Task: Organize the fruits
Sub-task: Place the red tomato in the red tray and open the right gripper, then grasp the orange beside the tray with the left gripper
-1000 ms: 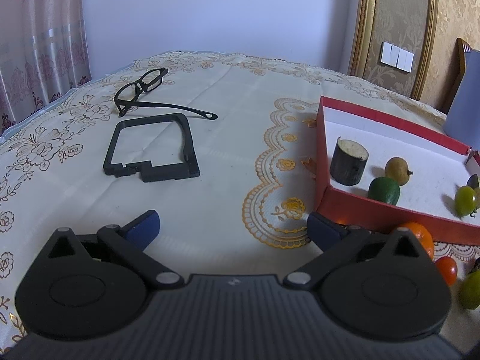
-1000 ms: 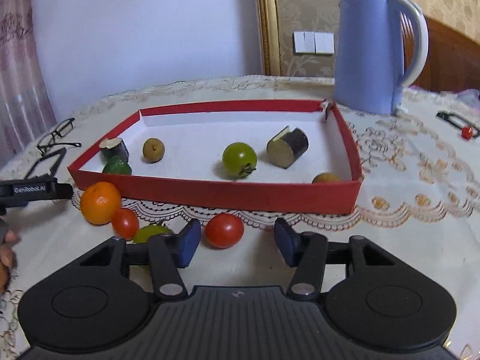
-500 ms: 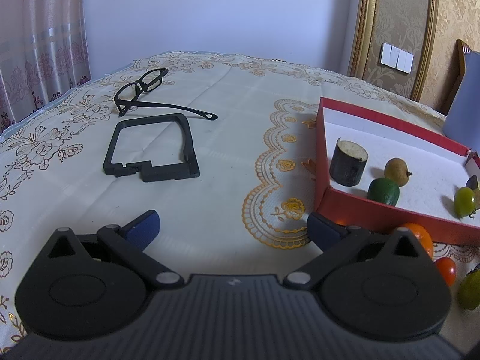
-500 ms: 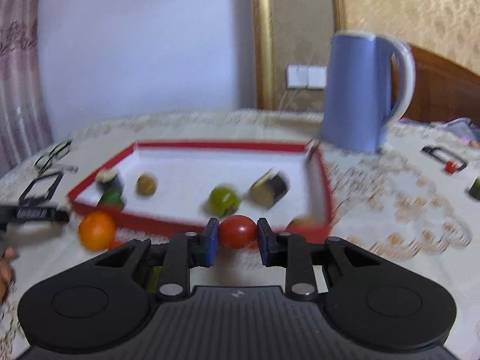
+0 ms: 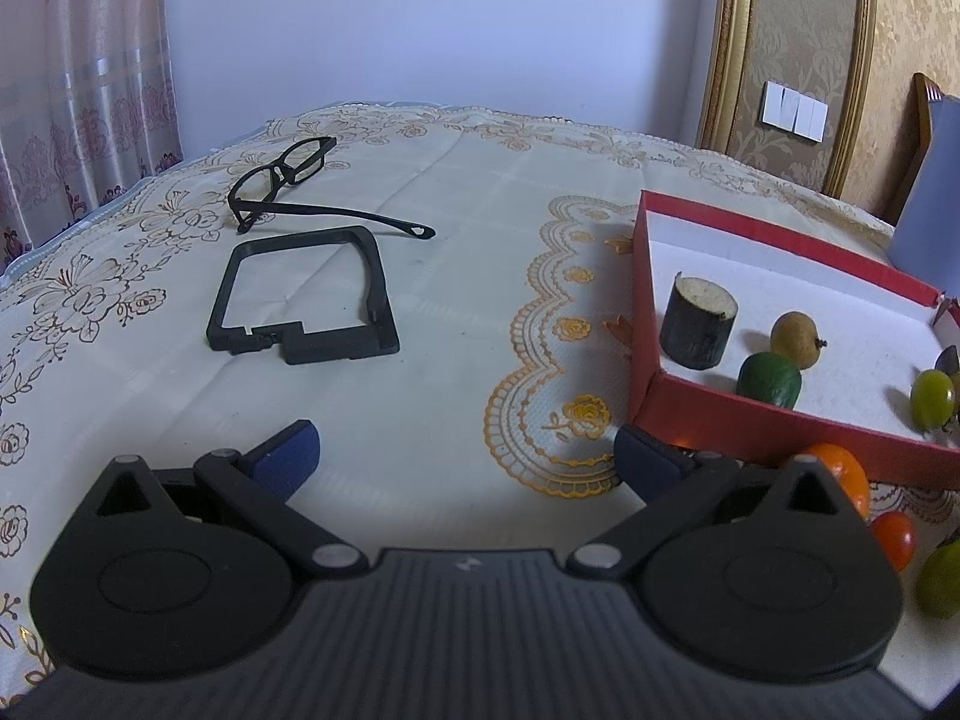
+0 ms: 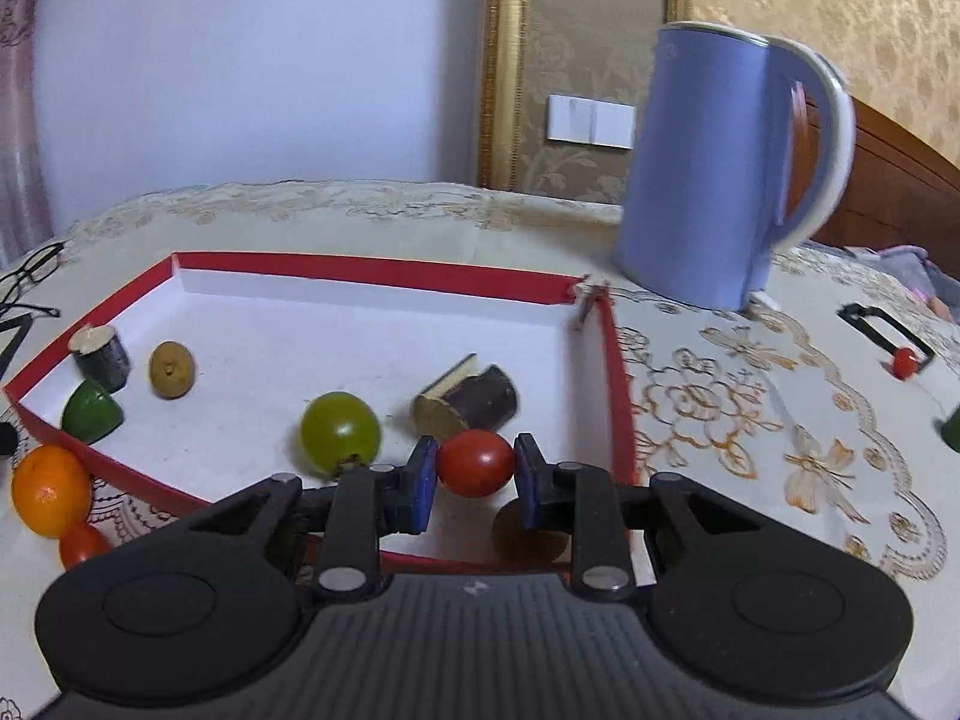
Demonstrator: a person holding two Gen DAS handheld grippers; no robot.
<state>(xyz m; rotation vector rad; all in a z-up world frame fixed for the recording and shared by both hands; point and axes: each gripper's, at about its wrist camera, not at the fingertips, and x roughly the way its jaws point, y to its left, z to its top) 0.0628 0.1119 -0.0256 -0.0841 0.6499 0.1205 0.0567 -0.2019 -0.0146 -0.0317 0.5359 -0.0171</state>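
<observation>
We see the right gripper (image 6: pixel 474 483) clamped on a red tomato (image 6: pixel 475 463), its blue pads pressing the fruit from both sides, held above the near part of the red tray (image 6: pixel 372 270). Inside the tray lie a green tomato (image 6: pixel 340 433) just left of the held one, a dark cut cylinder on its side (image 6: pixel 474 402) behind it, a brown round fruit (image 6: pixel 171 369), an upright dark cylinder (image 6: pixel 101 351) in the left corner and a green wedge (image 6: pixel 91 413) beside it; another brownish fruit (image 6: pixel 528 531) sits half hidden under the right finger. Outside the tray's left front wall rest an orange (image 6: pixel 51 491) and, touching it below, a small tomato (image 6: pixel 83 543). A blue kettle (image 6: pixel 720 168) stands behind the tray's far right corner. Our left gripper (image 5: pixel 465 459) hovers with its jaws spread wide and nothing between them, over the embroidered tablecloth (image 5: pixel 420 240), just left of the tray's corner. Ahead of it lie black glasses (image 5: pixel 282 171) and, nearer, a black frame (image 5: pixel 300 300). At that view's right edge we make out the orange, the small tomato and a yellow-green fruit (image 5: pixel 942 579) on the cloth.
</observation>
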